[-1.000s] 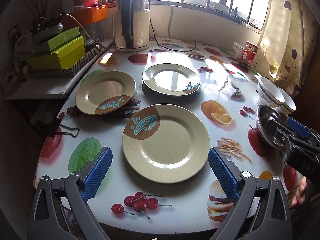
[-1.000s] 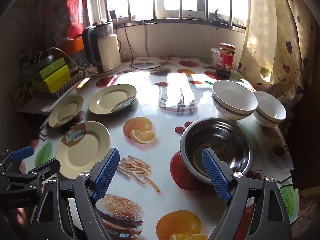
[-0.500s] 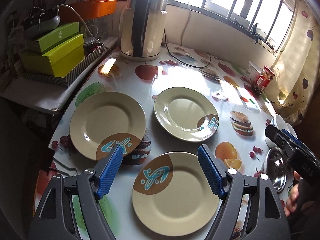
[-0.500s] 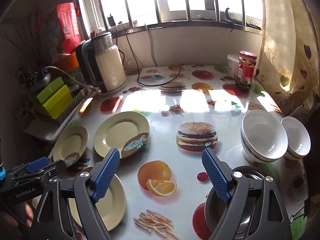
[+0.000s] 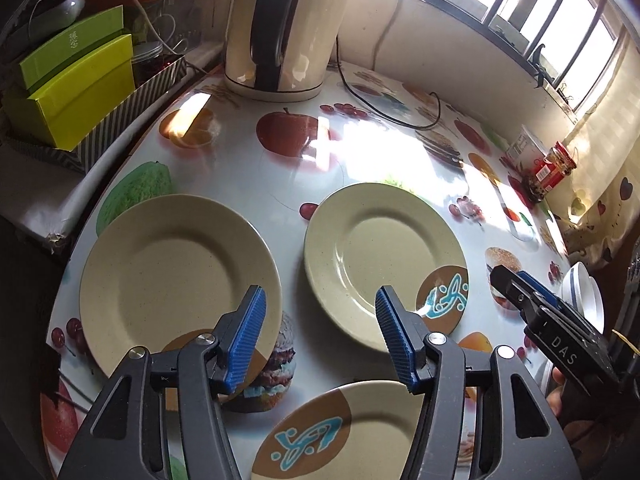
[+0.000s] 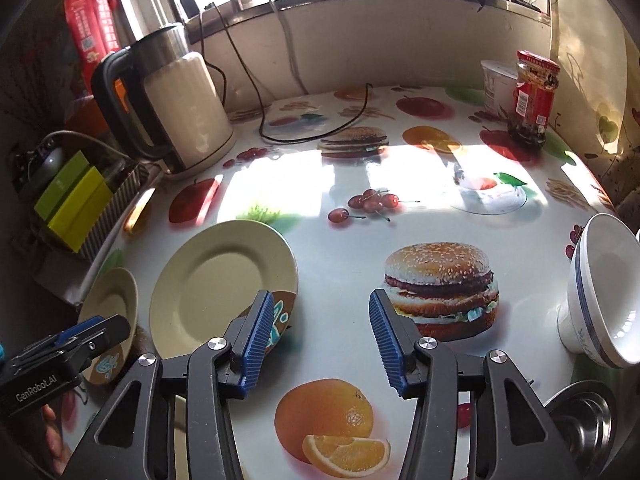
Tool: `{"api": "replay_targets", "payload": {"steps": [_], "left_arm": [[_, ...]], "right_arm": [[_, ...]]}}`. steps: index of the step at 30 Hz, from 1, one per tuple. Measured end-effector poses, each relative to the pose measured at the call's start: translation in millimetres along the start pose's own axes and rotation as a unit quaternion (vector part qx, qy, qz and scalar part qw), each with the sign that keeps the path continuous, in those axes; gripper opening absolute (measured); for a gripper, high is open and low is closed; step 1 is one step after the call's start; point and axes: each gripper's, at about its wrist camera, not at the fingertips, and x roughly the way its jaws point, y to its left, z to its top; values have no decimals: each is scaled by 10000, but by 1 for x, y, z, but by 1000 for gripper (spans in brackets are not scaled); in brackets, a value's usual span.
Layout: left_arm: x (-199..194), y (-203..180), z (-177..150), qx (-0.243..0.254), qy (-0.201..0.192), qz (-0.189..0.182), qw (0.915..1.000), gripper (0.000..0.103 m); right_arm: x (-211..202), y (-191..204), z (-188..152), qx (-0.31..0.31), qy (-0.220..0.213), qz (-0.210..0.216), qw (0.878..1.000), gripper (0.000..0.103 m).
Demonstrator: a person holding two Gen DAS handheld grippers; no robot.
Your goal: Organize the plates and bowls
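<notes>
Both pairs of blue ribbed fingers, left gripper (image 5: 318, 338) and right gripper (image 6: 320, 338), have just been closing yet stand apart, nothing between them. Three beige round plates with brown patches (image 5: 384, 264) lie separately on the fruit-print counter (image 5: 248, 168); the white porcelain bowl (image 6: 604, 292) and steel bowl (image 6: 584, 420) are unstacked. By my reading, sorting has barely begun.

Three plates lie apart on the table (image 5: 248, 168): the left plate (image 5: 176, 280) and the middle plate (image 5: 380, 256) sit side by side, and the near plate (image 5: 344, 432) lies in front of the gap between them. The kettle (image 5: 280, 28) stands behind the plates at the table's far edge. The boxes (image 5: 76, 88) sit left of the table. A jar (image 6: 534, 98) stands far right, and a bowl (image 6: 604, 292) and a steel bowl (image 6: 588, 428) lie at the right edge.
</notes>
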Motion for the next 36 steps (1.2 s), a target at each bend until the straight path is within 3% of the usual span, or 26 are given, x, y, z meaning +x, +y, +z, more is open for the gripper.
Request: {"api": "replay_targets", "payload": {"steps": [12, 19, 25, 36], "left_arm": [[28, 0, 17, 9, 48, 67, 10000, 57], [26, -7, 21, 128, -17, -117, 9998, 53], [36, -12, 22, 113, 90, -302, 9994, 52], [37, -8, 25, 15, 4, -262, 9997, 43]], "right_arm": [[35, -4, 3, 173, 253, 300, 9991, 46], [39, -1, 4, 168, 242, 379, 9988, 33], [42, -4, 3, 247, 290, 424, 9984, 33], [42, -3, 3, 256, 276, 480, 9981, 30]]}}
